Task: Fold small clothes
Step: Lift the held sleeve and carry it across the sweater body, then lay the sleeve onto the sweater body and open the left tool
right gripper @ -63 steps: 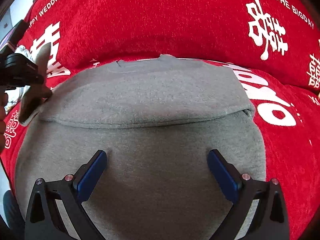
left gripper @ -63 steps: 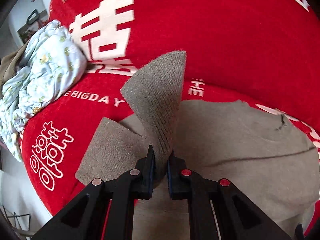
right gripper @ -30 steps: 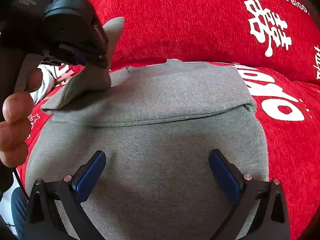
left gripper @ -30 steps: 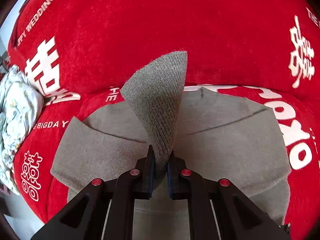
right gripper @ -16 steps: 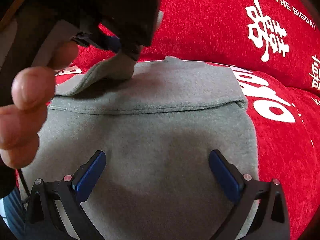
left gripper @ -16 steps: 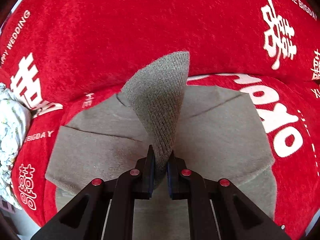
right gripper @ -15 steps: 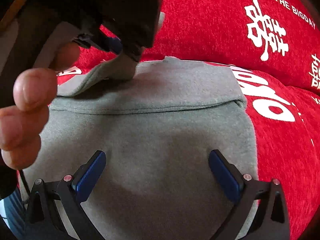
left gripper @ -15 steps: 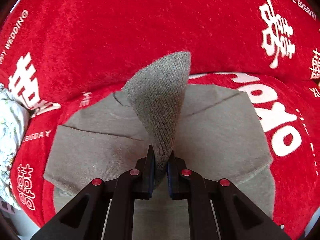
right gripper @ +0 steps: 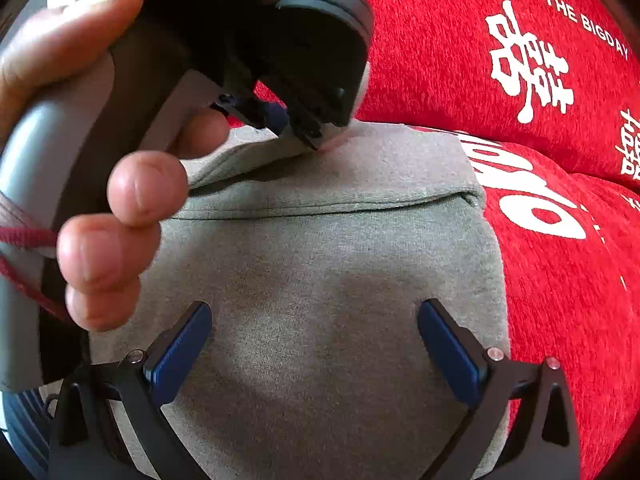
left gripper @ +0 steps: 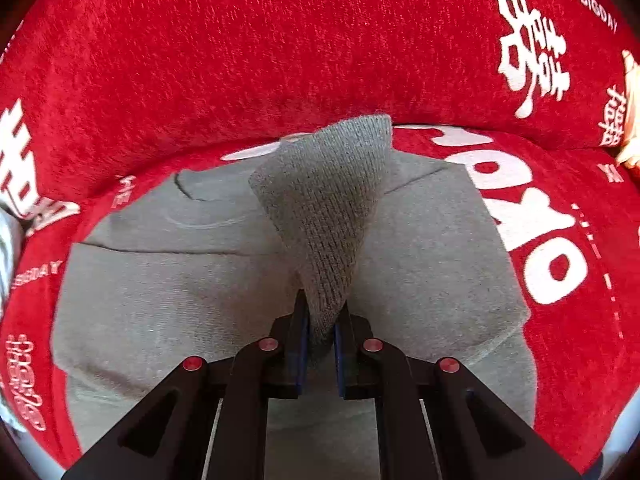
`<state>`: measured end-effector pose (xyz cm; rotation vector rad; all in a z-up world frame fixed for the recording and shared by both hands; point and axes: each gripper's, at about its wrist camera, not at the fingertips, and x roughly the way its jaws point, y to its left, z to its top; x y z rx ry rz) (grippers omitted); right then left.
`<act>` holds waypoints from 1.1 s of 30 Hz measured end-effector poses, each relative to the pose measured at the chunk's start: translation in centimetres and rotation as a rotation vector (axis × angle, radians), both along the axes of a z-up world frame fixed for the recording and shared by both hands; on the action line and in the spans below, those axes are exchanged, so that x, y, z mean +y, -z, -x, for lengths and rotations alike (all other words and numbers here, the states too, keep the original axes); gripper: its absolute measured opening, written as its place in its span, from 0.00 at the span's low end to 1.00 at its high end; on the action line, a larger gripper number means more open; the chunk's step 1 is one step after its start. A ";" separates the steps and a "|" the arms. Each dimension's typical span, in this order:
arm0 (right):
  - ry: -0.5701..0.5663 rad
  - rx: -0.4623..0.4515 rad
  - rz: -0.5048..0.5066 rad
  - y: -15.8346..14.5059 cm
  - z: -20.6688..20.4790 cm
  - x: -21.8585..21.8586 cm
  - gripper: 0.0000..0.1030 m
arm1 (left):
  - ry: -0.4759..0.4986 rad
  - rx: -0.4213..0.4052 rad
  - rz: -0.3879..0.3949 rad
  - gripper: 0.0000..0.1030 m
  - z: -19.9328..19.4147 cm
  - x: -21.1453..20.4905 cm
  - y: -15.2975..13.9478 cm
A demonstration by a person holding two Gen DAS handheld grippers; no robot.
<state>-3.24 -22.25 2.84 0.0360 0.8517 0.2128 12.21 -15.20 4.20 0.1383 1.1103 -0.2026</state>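
Observation:
A grey sweater [left gripper: 168,288] [right gripper: 320,272] lies flat on a red cover with white lettering. My left gripper [left gripper: 320,312] is shut on the ribbed sleeve cuff [left gripper: 332,208], which stands up between its pads over the sweater's chest. In the right wrist view a hand [right gripper: 120,220] holds that left gripper [right gripper: 312,136] at the upper left, its tip down near the collar end of the sweater. The right gripper [right gripper: 316,344] hovers open over the sweater's lower body, with only flat cloth beneath its blue pads [right gripper: 448,348]. The other sleeve lies folded across the chest.
The red cover [left gripper: 280,60] rises behind the sweater as a cushion back. A pale floral garment [left gripper: 6,240] shows at the left edge. Something cream-coloured [left gripper: 632,120] sits at the far right edge. The cover's front edge drops off at the lower corners.
The left gripper has carried the cuff rightward and lower across the sweater, so the sleeve now drapes over the chest. It fills more of the right wrist view. The right gripper has stayed put.

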 end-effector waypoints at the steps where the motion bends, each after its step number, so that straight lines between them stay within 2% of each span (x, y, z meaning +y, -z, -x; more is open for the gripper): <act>1: 0.000 -0.001 -0.002 0.0 0.1 0.0 1.00 | 0.002 0.005 0.019 0.11 -0.1 0.2 0.1; 6: -0.001 -0.007 -0.010 0.1 0.1 0.0 1.00 | 0.006 0.034 0.102 0.11 -0.6 0.8 1.0; 11: -0.003 -0.011 -0.027 0.0 0.1 -0.2 1.00 | -0.001 0.051 0.154 0.12 -0.7 1.3 1.5; 17: -0.005 -0.013 -0.031 0.0 0.1 -0.3 1.00 | 0.033 0.068 0.162 0.12 -0.8 1.4 1.6; 25: -0.004 -0.015 -0.024 0.2 0.1 -0.3 1.00 | 0.033 0.163 0.203 0.12 -1.4 2.2 2.1; 26: -0.004 -0.015 -0.024 0.2 0.1 -0.3 1.00 | 0.025 0.168 0.206 0.14 -1.4 2.2 2.2; 27: -0.005 -0.015 -0.024 0.2 0.2 -0.3 1.00 | 0.026 0.175 0.209 0.23 -1.5 2.2 2.3; 28: -0.005 -0.015 -0.024 0.2 0.2 -0.3 1.00 | 0.038 0.177 0.220 0.27 -1.4 2.1 2.3; 30: -0.005 -0.015 -0.023 0.2 0.2 -0.4 1.00 | 0.046 0.149 0.208 0.27 -1.0 1.9 2.2; 31: -0.005 -0.015 -0.023 0.1 0.2 -0.4 1.00 | 0.051 0.126 0.204 0.33 -0.7 1.8 2.1; 32: -0.005 -0.015 -0.022 0.1 0.2 -0.4 1.00 | 0.073 0.103 0.213 0.42 -0.2 1.6 2.2; 33: -0.010 -0.013 -0.014 0.2 0.2 -0.3 1.00 | 0.104 0.103 0.231 0.63 0.0 1.4 2.3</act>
